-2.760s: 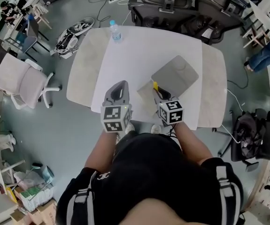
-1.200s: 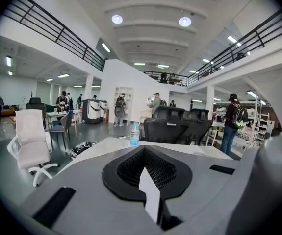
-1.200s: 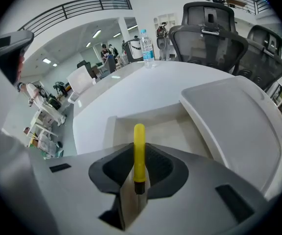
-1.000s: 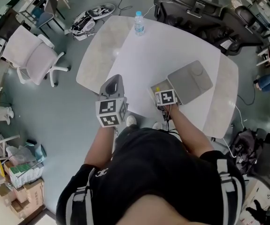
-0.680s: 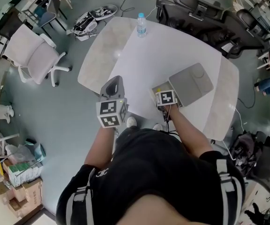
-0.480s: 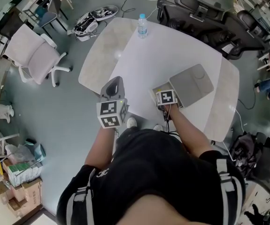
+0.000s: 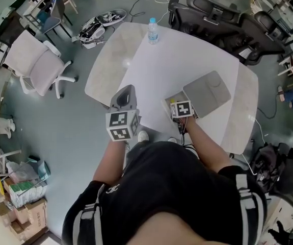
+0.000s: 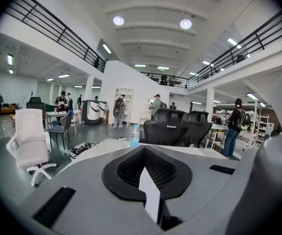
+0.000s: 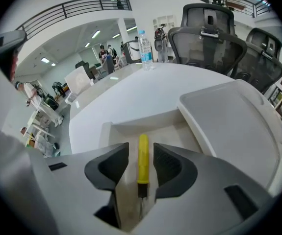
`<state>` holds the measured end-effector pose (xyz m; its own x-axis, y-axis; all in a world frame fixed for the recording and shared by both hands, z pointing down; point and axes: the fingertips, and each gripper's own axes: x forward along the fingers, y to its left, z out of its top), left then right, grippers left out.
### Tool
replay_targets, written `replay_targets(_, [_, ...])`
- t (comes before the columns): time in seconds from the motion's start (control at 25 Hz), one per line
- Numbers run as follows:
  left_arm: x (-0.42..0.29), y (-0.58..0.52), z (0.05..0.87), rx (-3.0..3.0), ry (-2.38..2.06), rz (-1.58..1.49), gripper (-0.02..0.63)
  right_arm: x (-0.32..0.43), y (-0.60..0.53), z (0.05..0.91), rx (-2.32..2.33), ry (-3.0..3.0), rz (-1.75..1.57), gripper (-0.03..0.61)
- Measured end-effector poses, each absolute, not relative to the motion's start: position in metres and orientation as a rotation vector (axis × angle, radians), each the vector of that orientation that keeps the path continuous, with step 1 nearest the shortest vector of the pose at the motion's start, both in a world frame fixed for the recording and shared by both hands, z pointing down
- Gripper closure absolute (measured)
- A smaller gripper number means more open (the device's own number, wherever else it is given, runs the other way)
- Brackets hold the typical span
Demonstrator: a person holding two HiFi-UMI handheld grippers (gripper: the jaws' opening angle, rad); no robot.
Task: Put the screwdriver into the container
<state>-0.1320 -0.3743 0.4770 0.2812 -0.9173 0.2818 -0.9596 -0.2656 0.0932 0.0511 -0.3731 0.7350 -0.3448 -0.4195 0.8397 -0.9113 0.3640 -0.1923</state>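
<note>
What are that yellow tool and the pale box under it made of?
The screwdriver has a glossy yellow handle, likely plastic, with a black collar; its thin shaft looks metallic but is hard to see. The container is matte off-white with smooth moulded walls, probably plastic.

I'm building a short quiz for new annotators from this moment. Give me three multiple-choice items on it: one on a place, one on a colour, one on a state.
1. Where does the screwdriver lie?
A) beside a bottle
B) in the container
C) on the floor

2. What colour is its handle?
A) red
B) blue
C) yellow

3. How do the left tool's jaws stand?
A) together, empty
B) wide apart
C) clamped on a bottle

Answers:
1 B: it lies on the container's bottom, between the opening jaws of the right tool.
2 C: it is plainly yellow in the right gripper view.
3 A: they meet with nothing between.
</note>
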Motion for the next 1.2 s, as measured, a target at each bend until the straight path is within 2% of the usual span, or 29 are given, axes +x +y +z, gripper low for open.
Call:
replay_targets(0.36, [-0.115,-0.389,0.471,2.361,-1.669,0.229,0.611,0.062,-0.391,0.63,1.372,-2.145,0.611,0.439])
replay_targets(0.44, [-0.11,-0.394,0.465,2.377,-1.654,0.213,0.611,0.068,-0.394,0.599,1.448,-2.199,0.545,0.455])
replay_targets(0.68, [-0.091,-0.406,0.444,2.451,-1.609,0.182,0.611,0.098,-0.399,0.496,1.725,-2.38,0.277,0.558])
replay_targets(0.96, [-0.067,-0.411,0.432,2.53,-1.559,0.157,0.611,0.139,-0.383,0.413,1.959,-2.452,0.023,0.566])
replay_targets(1.2, [-0.057,-0.409,0.428,2.566,-1.534,0.155,0.611,0.154,-0.374,0.405,2.02,-2.466,0.044,0.568])
